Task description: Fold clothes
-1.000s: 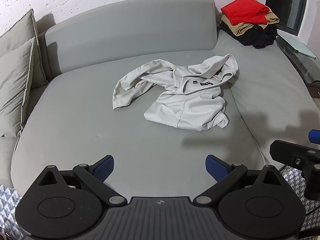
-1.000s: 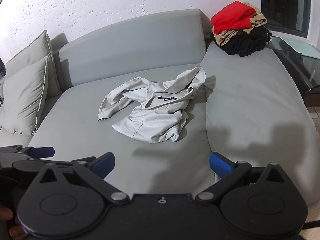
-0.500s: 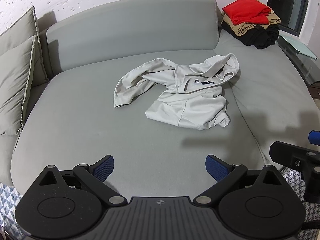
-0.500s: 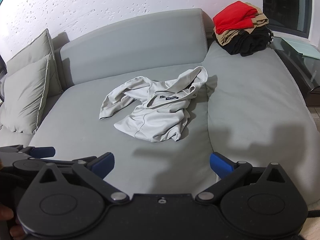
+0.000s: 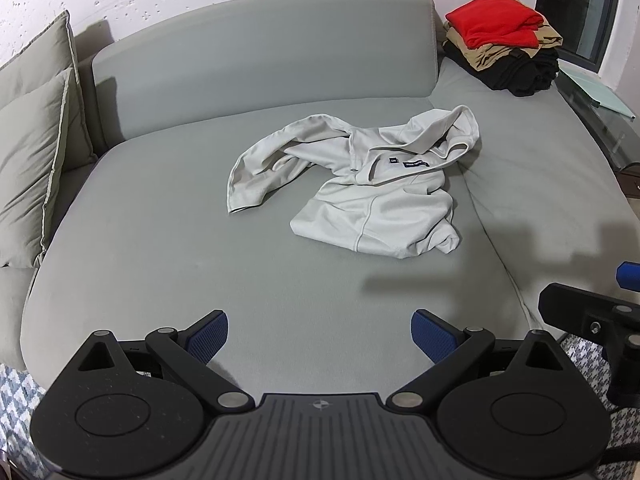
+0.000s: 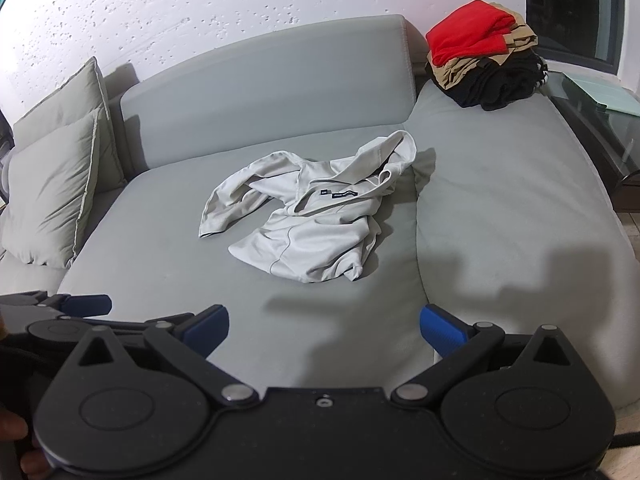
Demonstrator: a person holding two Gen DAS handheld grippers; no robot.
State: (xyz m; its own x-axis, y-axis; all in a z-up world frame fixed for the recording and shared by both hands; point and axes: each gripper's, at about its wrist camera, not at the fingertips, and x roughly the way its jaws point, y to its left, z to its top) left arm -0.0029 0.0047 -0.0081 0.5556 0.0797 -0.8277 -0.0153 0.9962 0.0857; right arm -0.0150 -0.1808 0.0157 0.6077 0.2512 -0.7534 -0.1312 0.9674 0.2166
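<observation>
Both cameras have edged slightly nearer; nothing on the sofa (image 5: pixel 160 264) has shifted. Left gripper (image 5: pixel 320 330) and right gripper (image 6: pixel 324 326) show jaws released, holding nothing. Pale hoodie (image 5: pixel 372 192) lies crumpled at frame centre, unfolded. Folded stack (image 5: pixel 504 40) sits upper right, apparently finished. 2 cushions (image 5: pixel 36 152) at left; approach unobstructed.

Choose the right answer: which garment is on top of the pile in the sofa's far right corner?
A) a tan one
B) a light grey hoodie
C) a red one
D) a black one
C: the red one lies on top of the pile, above the tan and black layers; the hoodie lies apart, mid-sofa.
</observation>
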